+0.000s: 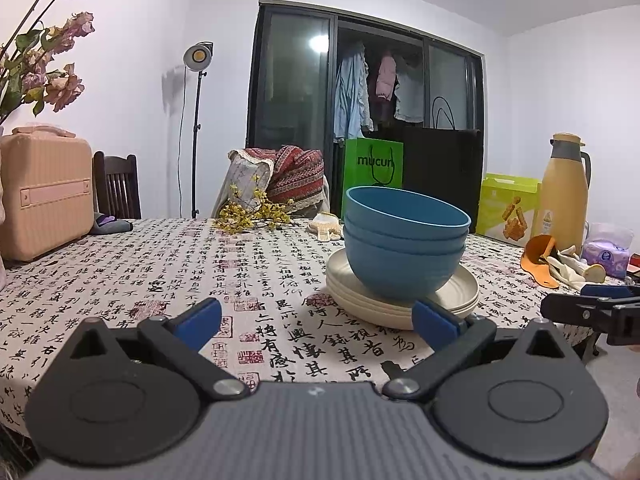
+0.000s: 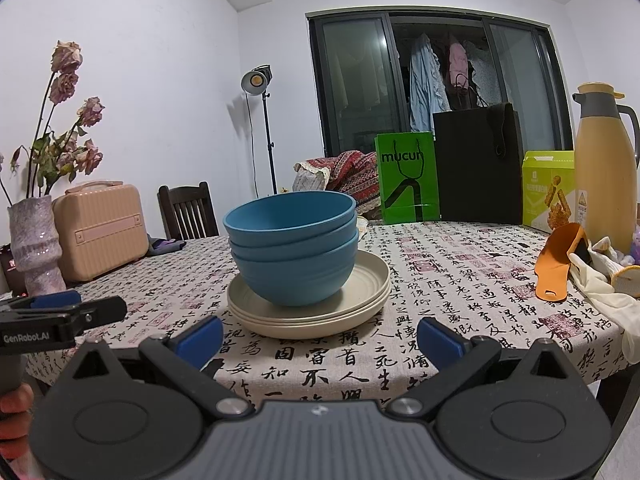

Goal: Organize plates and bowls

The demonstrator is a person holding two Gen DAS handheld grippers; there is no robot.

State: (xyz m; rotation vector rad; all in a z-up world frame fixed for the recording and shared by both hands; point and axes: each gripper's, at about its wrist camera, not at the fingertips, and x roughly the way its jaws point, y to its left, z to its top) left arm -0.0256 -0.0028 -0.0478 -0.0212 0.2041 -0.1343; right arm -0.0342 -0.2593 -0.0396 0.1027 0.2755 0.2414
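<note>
**Bowls nested on plates, both tongs wide and empty**

Three blue bowls [image 2: 294, 254] sit nested, rims up, on a stack of cream plates [image 2: 312, 312]; the bowl stack rests toward the left of the plates, leaving more bare rim on the right. The whole pile stands on the tabletop [image 2: 460, 300], near its front edge and well apart from the other things on it. That arrangement fits either a finished sorting, with like stacked on like, or a pile waiting to be separated; the pictures do not settle which.

From the right tongs [image 2: 320, 340] the pile lies straight ahead and close, almost centred between the blue pads. From the left tongs [image 1: 316, 320] it lies ahead and to the right, its plates partly behind the right-hand pad, so the right tongs are better lined up. The pile is round, with no long axis to align to.

Both tongs are spread wide, gripping and touching nothing. Each shows at the edge of the other's view, level with the tabletop, the two side by side.
</note>
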